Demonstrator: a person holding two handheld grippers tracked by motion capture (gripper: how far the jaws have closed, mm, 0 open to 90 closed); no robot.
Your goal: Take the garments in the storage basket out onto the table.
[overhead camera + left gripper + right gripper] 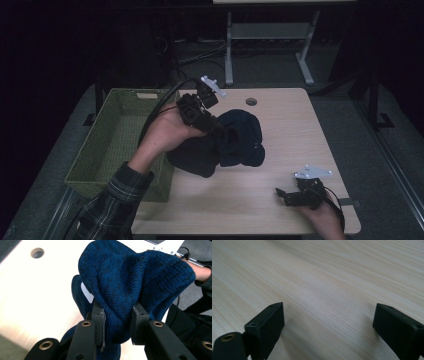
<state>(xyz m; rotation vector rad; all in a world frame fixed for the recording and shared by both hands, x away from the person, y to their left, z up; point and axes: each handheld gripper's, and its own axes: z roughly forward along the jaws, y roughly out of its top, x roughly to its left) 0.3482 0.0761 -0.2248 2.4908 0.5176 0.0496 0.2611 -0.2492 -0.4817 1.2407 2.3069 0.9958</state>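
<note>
A dark blue knitted hat (pixel 240 137) hangs bunched over the middle of the light wooden table (pixel 280 120). My left gripper (pixel 220 127) is shut on a fold of it; in the left gripper view the blue knit (pixel 130 282) is pinched between both pads (pixel 116 322), and a white label (pixel 86 293) shows on it. A second dark garment (pixel 192 157) lies under the hat by the table's left edge. My right gripper (pixel 281 194) rests low at the front right of the table, open, with bare wood (pixel 324 315) between its fingers (pixel 327 320).
A green woven basket (pixel 115 145) stands against the table's left side. A round cable hole (pixel 251 101) sits near the table's far edge. Beyond the table is a dark floor with a grey desk frame (pixel 270 45).
</note>
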